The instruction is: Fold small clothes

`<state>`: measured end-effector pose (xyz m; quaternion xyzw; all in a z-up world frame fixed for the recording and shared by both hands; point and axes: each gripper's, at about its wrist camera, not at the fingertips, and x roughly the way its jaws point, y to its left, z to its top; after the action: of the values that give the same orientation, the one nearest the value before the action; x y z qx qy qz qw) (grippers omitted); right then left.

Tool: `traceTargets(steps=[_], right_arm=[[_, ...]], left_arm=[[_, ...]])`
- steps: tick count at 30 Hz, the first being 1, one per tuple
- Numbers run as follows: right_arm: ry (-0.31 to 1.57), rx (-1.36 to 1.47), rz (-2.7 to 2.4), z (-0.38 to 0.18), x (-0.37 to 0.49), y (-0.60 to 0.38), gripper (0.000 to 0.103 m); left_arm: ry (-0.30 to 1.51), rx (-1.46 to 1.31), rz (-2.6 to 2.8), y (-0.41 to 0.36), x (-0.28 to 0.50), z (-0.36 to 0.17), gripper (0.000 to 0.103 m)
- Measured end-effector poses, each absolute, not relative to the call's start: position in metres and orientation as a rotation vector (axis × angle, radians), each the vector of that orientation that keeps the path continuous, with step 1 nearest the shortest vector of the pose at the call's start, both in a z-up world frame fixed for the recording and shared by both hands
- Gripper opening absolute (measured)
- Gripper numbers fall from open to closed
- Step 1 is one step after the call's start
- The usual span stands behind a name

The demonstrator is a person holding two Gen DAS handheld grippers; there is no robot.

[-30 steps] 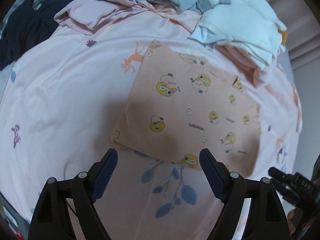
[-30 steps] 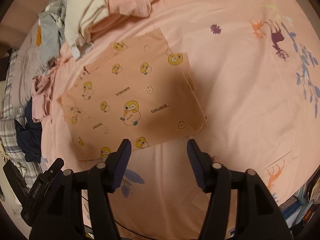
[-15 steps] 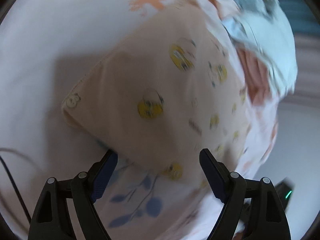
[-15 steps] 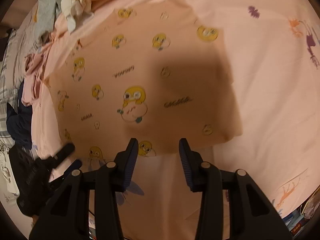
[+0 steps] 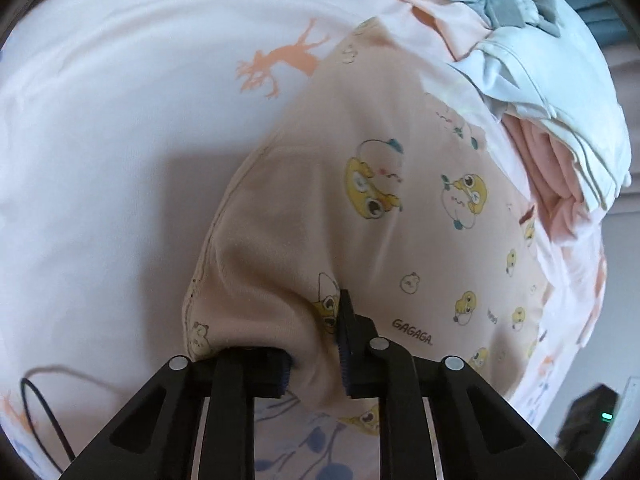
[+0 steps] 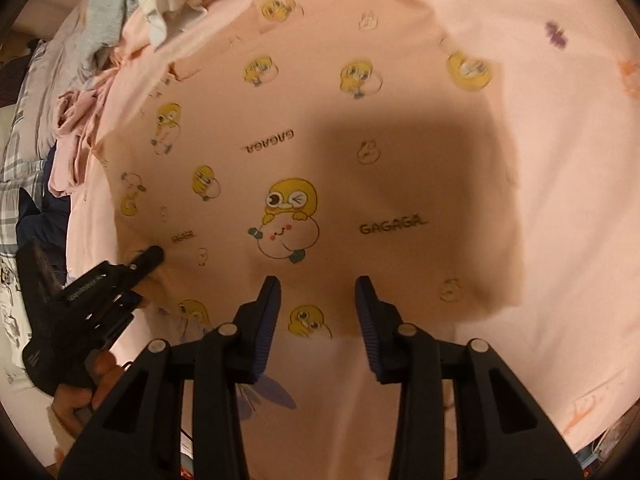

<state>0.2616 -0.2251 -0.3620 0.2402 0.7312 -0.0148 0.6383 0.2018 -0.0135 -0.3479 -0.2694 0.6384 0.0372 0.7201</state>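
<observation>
Peach cotton garment (image 5: 400, 208), printed with yellow ducks and "GAGAGA" lettering, lies folded flat on the pink printed bedsheet (image 5: 120, 140). Left gripper (image 5: 314, 354): jaws have just been closing and are now clamped on a bunched fold at the garment's near edge; the cloth puckers upward between the pads. Right gripper (image 6: 318, 320): jaws have just been closing, are part-way apart, and straddle the garment's near hem, pads not pressing on the cloth as far as can be seen. In the right wrist view the left gripper appears at near left, held by a hand (image 6: 80, 396). Piled clothes (image 5: 560, 92) lie at the far side of the bed, just beyond the garment.
</observation>
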Motion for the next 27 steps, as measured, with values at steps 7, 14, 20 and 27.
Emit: traceTargets(steps=[7,14,20,27], right_arm=[[1.679,0.762,-0.075,-0.38,0.247,-0.256,0.009],[1.621,0.848,-0.243,-0.342,0.189,-0.311,0.017],[1.632,0.874,-0.26,-0.33,0.181,-0.325,0.028],[1.49,1.07,-0.101,-0.312,0.207,-0.296,0.063]], left_arm=[[1.325,-0.375,-0.156,-0.079,0.202,-0.301,0.006],[1.385,-0.167,-0.444,-0.179,0.173,-0.304,0.006],[1.513,-0.129,-0.435,-0.165,0.14,-0.303,0.006],[1.471,-0.079,-0.37,-0.137,0.125,-0.287,0.039]])
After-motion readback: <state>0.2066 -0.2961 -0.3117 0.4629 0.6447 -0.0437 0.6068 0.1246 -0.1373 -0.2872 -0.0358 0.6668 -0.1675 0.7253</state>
